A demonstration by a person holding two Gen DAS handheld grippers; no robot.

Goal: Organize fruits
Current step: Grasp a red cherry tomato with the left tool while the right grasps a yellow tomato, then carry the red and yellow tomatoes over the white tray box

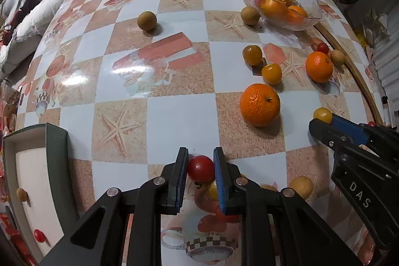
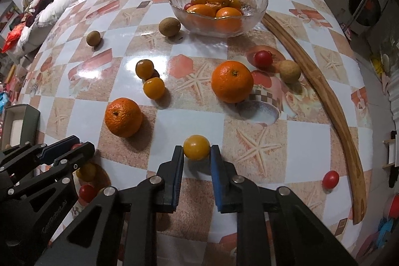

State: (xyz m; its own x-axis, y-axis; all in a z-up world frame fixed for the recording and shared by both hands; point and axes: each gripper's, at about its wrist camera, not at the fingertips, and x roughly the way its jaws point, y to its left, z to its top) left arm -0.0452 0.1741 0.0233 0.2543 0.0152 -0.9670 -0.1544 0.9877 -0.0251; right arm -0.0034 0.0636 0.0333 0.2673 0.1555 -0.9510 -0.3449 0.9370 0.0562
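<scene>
Tomatoes like these two are light, smooth-skinned and soft, so you want only a gentle squeeze across the widest part, pads flat on opposite flanks; press hard and the skin splits, press off-centre and the round, slick fruit squirts out forward. Your left gripper (image 1: 200, 162) has the red cherry tomato (image 1: 201, 168) between its blue pads, which appear to touch it on both sides, so it looks clenched on the fruit, with the tomato sitting just inside the fingertips and its stem end turned down toward the tablecloth (image 1: 174, 116). Your right gripper (image 2: 197, 153) has its jaws around the yellow cherry tomato (image 2: 196, 147), which sits at the very tips and half beyond them; the left pad touches it, the right pad seems at most to graze it, and I cannot tell whether that grip has actually closed. I judge that hold to be shallow, and a deeper reach before lifting would be safer. The dark tray (image 1: 56, 166) with a tomato and a longan already inside lies just left of the left gripper, and the glass bowl (image 2: 256, 9) of oranges stands at the far side of the table, well apart from both tools, with mandarins, longans and more tomatoes loose between.
</scene>
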